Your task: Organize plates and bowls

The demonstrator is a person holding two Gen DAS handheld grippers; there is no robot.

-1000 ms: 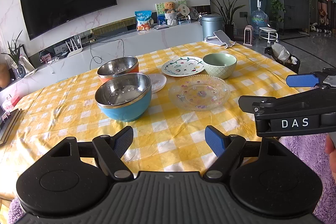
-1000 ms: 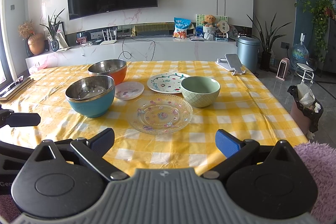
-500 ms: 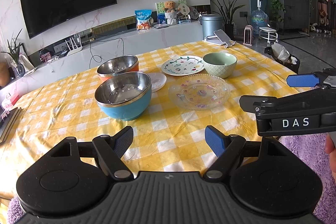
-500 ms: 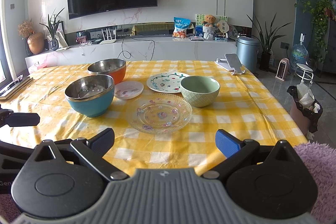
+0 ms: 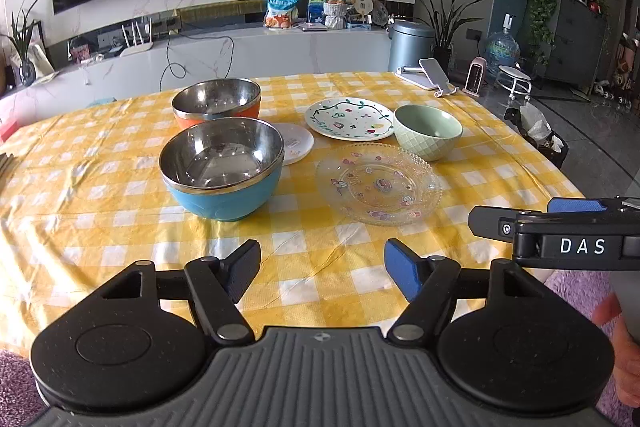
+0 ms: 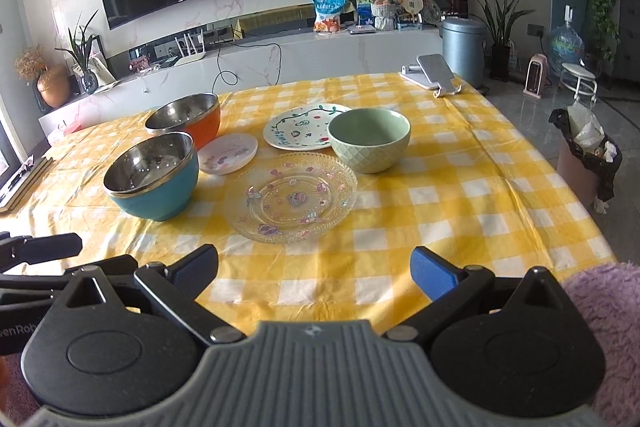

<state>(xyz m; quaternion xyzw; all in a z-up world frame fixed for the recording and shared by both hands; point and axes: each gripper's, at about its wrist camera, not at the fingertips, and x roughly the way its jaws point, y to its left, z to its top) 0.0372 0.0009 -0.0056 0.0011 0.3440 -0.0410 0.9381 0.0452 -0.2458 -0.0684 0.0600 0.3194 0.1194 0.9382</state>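
While my left tongs [image 5: 322, 269] have just been closing slightly on nothing, right tongs [image 6: 314, 273] wide, empty, blue bowl [image 5: 222, 169] ahead-left, glass plate [image 6: 291, 197] just ahead.

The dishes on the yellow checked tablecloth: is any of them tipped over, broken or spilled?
Nothing stands out. The blue steel-lined bowl, orange steel-lined bowl, pale green ceramic bowl, clear glass plate, painted white plate and small white plate all sit upright, empty and whole.

both wrist views look forward and down over the near table edge; left sits further left; both share the glass plate [image 5: 378, 183] [image 6: 292, 197], bowls and tv wall
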